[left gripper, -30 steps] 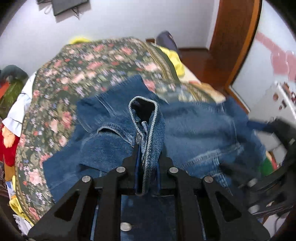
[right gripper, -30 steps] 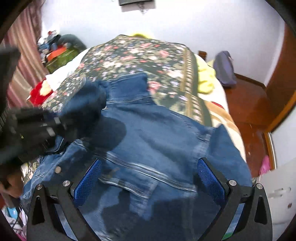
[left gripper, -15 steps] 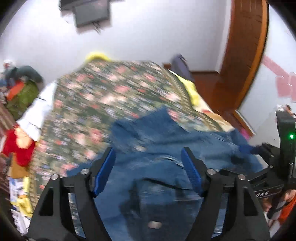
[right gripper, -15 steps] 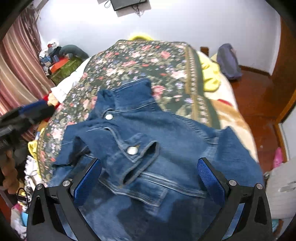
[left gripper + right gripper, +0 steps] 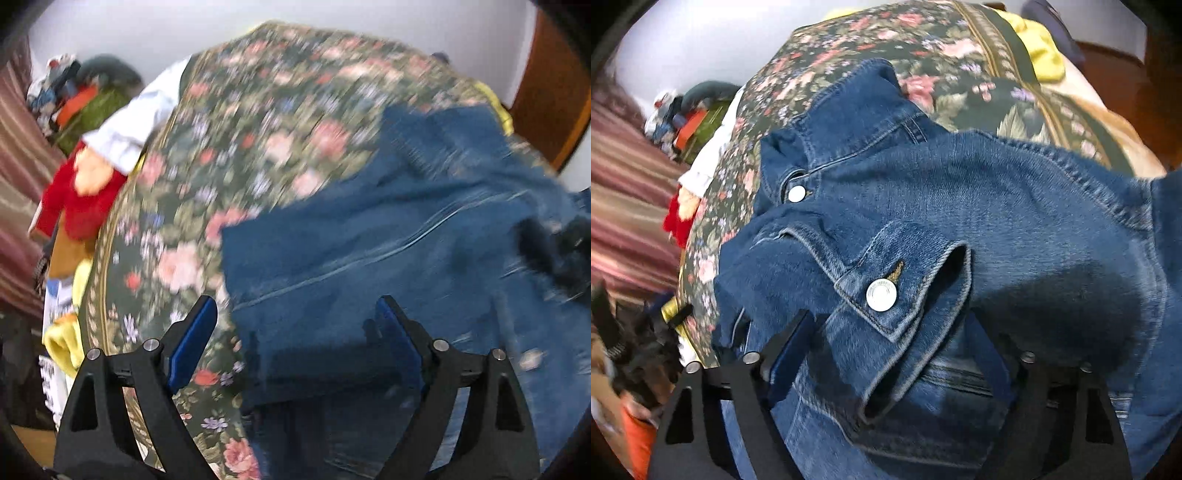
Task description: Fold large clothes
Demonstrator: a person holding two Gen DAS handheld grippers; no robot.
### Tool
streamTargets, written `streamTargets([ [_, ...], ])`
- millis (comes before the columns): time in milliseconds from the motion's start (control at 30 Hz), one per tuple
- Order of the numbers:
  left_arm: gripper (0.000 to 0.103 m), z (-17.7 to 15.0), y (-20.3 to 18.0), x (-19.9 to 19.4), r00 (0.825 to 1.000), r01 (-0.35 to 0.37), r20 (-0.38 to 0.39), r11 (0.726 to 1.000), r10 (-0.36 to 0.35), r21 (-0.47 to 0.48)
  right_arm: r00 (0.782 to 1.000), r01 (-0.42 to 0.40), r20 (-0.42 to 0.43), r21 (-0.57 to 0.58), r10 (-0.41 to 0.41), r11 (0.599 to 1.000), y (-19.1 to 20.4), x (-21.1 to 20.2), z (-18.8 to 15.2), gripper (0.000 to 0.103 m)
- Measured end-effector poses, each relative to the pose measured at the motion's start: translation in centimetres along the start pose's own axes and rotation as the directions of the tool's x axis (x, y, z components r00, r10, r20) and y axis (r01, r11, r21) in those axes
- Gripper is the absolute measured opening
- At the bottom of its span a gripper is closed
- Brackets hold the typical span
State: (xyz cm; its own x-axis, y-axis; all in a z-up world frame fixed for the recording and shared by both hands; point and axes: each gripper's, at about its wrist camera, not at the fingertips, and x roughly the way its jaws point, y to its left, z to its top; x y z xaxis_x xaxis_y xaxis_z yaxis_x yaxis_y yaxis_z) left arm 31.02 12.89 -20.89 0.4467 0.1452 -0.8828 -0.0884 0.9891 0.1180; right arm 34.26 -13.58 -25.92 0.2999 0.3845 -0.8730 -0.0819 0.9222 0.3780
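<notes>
A blue denim jacket (image 5: 369, 240) lies on a floral bedspread (image 5: 240, 129). My left gripper (image 5: 293, 328) hovers over the jacket's left edge. Its jaws are opening, and the blue pads (image 5: 195, 332) press on nothing. In the right wrist view the jacket (image 5: 1015, 192) fills the frame. A sleeve cuff (image 5: 905, 258) with a silver button (image 5: 881, 294) lies folded across the chest. My right gripper (image 5: 890, 347) is low over that cuff with its jaws closing. The cuff sits between the fingers, and denim hides the right one. I cannot see the pads pressing on it.
Red and white clothes (image 5: 81, 195) hang off the bed's left side, with a yellow cloth (image 5: 62, 343) lower down. Another yellow cloth (image 5: 1041, 55) lies at the far right of the bed. A striped curtain (image 5: 624, 221) stands left, a wooden door (image 5: 554, 92) right.
My left gripper let go of the denim fold, opened and swung left to the jacket's edge. My right gripper dropped onto the sleeve cuff and its jaws narrowed.
</notes>
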Motion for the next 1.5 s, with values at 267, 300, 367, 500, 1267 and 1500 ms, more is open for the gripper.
streamTargets([
  [267,0.088,-1.4,2.5,4.3,0.994,0.094,-0.041,0.992,-0.098,-0.087,0.996,0.059,0.072,-0.067,-0.054,0.996,3.2,-1.2,0.8,0.031],
  [300,0.088,-1.5,2.6,4.7,0.992,0.110,-0.052,0.989,-0.115,-0.095,0.991,0.075,0.116,-0.102,-0.063,0.992,4.0,-2.3,1.0,0.030],
  [367,0.088,-1.6,2.5,5.2,0.993,0.092,-0.065,0.991,-0.099,-0.100,0.978,0.094,0.200,-0.154,-0.062,0.984,5.2,-5.0,1.4,0.021],
  [500,0.088,-1.5,2.4,5.1,0.996,0.059,-0.068,0.997,-0.062,-0.052,0.966,0.061,0.258,-0.164,-0.017,0.985,5.9,-9.4,2.9,0.013],
  [1267,0.088,-1.0,3.5,0.6,0.997,0.076,0.026,0.997,-0.075,-0.029,0.956,0.289,0.031,-0.245,-0.291,0.925,1.5,-2.0,0.4,0.009],
  [1500,0.088,-1.8,4.3,0.2,0.997,0.060,0.042,0.998,-0.060,0.007,0.977,0.204,-0.015,-0.196,-0.211,0.959,0.5,-2.9,1.4,0.009],
])
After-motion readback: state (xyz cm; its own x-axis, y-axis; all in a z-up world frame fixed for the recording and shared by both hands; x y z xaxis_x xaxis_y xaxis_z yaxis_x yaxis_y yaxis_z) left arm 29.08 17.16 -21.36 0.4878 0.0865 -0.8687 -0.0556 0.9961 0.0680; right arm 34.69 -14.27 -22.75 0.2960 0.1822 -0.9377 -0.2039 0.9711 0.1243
